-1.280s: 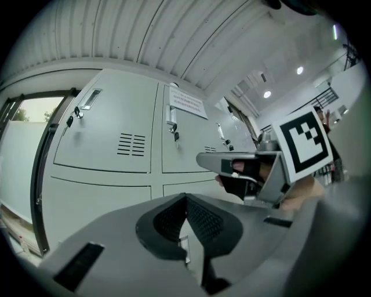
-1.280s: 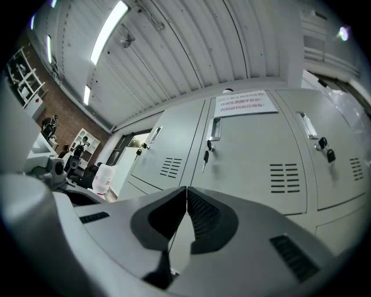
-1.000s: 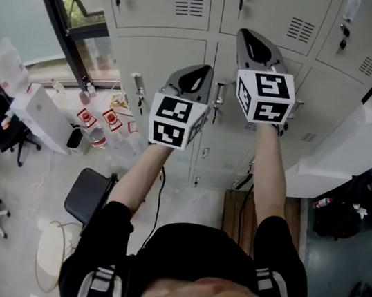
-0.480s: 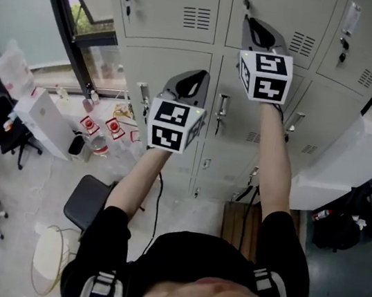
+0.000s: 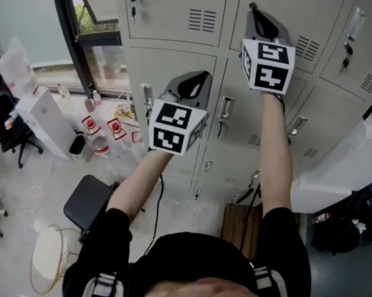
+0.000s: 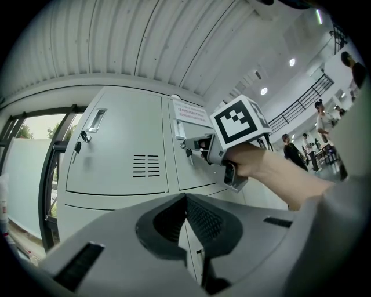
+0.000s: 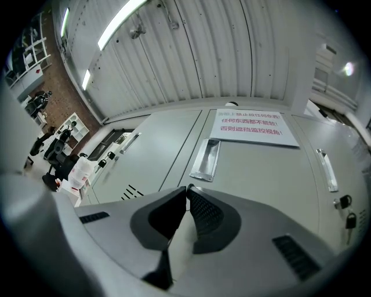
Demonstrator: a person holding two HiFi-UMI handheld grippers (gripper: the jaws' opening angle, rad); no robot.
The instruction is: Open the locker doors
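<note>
A bank of grey lockers (image 5: pixel 173 9) faces me, all doors closed. My right gripper (image 5: pixel 253 9) is raised to the upper middle door (image 7: pixel 266 174), jaws shut and empty, tips just below its recessed metal handle (image 7: pixel 206 159); a red-lettered notice (image 7: pixel 253 126) sits beside the handle. In the left gripper view the right gripper (image 6: pixel 194 145) hovers close to that door's key lock. My left gripper (image 5: pixel 197 77) is lower, shut with nothing held, in front of the middle row near a handle (image 5: pixel 226 107). It looks at a vented upper door (image 6: pixel 124 154).
A window with a black frame (image 5: pixel 77 19) stands left of the lockers. Bottles and boxes (image 5: pixel 101 131) litter the floor below it, with a black chair (image 5: pixel 90 199) nearer me. White boxes (image 5: pixel 351 163) crowd the right side. People (image 6: pixel 291 152) stand far off.
My right gripper has risen from the middle row to the upper middle door, close under its handle. The left gripper has stayed about where it was.
</note>
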